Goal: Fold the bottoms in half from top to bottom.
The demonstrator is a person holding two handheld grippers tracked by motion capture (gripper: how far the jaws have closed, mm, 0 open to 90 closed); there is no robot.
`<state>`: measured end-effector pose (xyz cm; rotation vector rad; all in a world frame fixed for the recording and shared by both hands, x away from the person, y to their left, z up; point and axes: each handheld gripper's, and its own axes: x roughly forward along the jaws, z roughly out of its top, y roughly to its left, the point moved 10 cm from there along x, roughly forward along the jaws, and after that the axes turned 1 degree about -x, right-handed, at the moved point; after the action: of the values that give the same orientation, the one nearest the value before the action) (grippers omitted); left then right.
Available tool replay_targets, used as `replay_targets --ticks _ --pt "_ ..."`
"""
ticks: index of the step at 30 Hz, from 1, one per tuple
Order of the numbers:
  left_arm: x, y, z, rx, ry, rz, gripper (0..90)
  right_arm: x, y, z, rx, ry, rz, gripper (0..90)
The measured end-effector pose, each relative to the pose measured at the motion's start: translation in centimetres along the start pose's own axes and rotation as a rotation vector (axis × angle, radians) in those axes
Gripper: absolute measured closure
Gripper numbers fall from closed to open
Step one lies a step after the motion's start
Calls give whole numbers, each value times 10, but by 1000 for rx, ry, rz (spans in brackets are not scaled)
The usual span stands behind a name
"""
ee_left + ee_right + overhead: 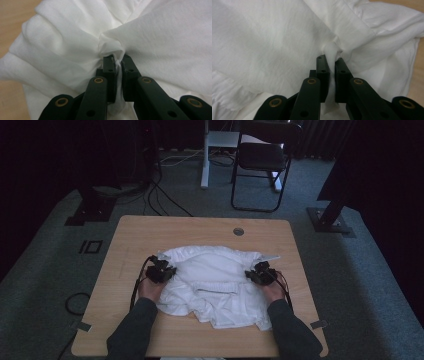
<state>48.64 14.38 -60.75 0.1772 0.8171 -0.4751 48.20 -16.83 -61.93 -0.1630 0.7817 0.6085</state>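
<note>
A crumpled white garment (215,282) lies spread over the middle of the wooden table (135,232). My left gripper (161,270) sits at the garment's left edge, shut on a pinched fold of the white cloth (75,37); the fabric bunches between its black jaws at the gripper tip (117,60). At the garment's right edge my right gripper (261,273) is likewise shut on a gathered fold of the cloth (274,37), which squeezes up between its jaws at the tip (331,60). A person's hands and dark sleeves come in from the near edge.
A round cable hole (238,231) is set in the table near its far edge. Beyond the table stand a black folding chair (262,157) and a white desk leg (205,155). Cables (160,195) run over the grey carpet.
</note>
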Motion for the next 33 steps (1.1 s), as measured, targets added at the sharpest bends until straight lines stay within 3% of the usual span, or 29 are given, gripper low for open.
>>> replay_targets --ticks 4,7,15,16,18,21,23,24,27,28,29,31,33 --pt "9 8 11 -20 2 4 846 8 -9 9 33 -4 -3 845" --pt "18 15 19 -60 -10 3 846 16 -17 19 67 -15 -12 846" --pt "17 18 23 -78 -19 -2 844 20 -21 25 108 -16 -7 845" --pt "12 18 26 -94 -38 -2 843 19 -20 25 102 -15 -3 846" --pt "-7 19 37 -127 -124 -4 847 10 -20 31 97 -48 11 846" --pt "-43 19 61 -137 -255 -23 851 -17 -24 49 109 -148 13 848" --pt "-64 18 75 -140 -314 -50 852 -39 -26 64 107 -214 26 848" --pt "-73 17 81 -132 -336 -51 853 -49 -25 72 93 -245 32 849" --pt "-102 12 95 -123 -410 -91 854 -80 -22 92 14 -322 -6 849" --pt "-111 10 97 -112 -433 -103 854 -92 -22 98 7 -366 -16 850" --pt "-111 10 97 -112 -433 -103 853 -92 -22 98 7 -366 -16 850" --pt "-127 3 96 -74 -454 -115 852 -116 -17 105 18 -441 9 849" --pt "-132 -2 89 -47 -440 -113 850 -118 -13 100 -12 -420 7 849"
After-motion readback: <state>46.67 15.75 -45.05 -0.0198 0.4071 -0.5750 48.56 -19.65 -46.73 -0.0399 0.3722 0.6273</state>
